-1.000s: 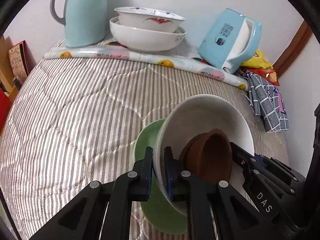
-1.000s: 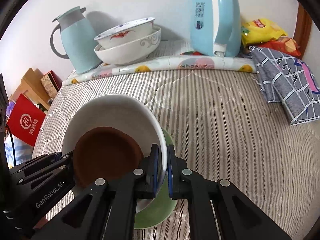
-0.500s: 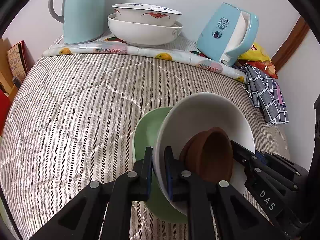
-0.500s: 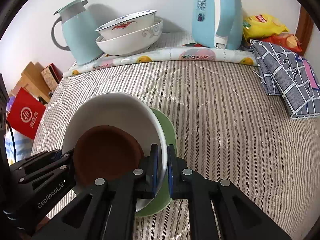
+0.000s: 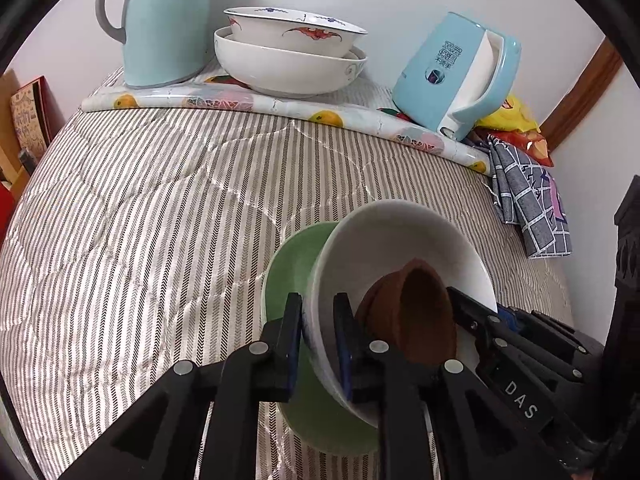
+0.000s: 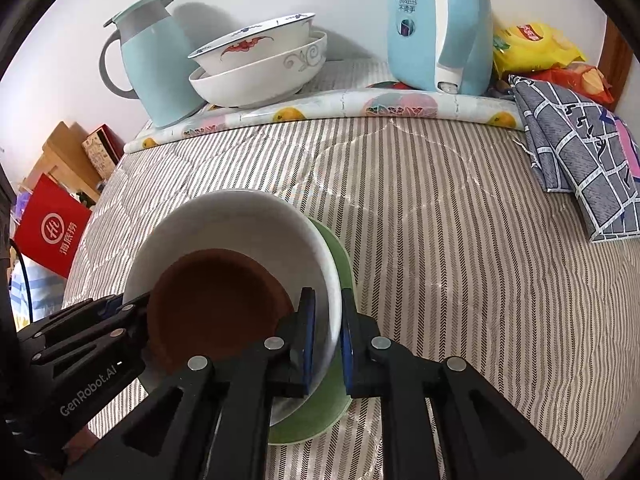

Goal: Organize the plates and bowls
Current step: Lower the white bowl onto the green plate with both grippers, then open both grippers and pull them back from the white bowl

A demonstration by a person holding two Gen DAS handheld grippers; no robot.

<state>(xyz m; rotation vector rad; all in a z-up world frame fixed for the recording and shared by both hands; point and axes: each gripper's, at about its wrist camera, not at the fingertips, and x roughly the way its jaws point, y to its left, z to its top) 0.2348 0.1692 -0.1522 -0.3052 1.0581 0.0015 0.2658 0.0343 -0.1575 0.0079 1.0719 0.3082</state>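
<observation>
Over striped bed (image 5: pixel 140 220), left gripper (image 5: pixel 318 340) and right gripper (image 6: pixel 326 336) fingers clamped on white bowl (image 5: pixel 384 236) rim, brown bowl (image 6: pixel 216 304) inside, green plate (image 5: pixel 296 264) beneath, stacked bowls (image 5: pixel 288 60), flask (image 5: pixel 164 20), kettle (image 5: pixel 456 76) ahead by wall, nothing between.

Striped quilted bed (image 5: pixel 160 220) — fruit-print mat (image 5: pixel 280 106) along its far edge, checked cloth (image 6: pixel 580 152) beside it.

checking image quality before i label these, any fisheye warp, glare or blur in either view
Left wrist view: strong fisheye, dark corners, the striped quilt bulges; soft even light, the white bowl sharp. Right wrist view: same warp, the blue kettle leans; the thermos jug throws a soft wall shadow; mild sheen on the fruit-print mat; no obvious blur.
</observation>
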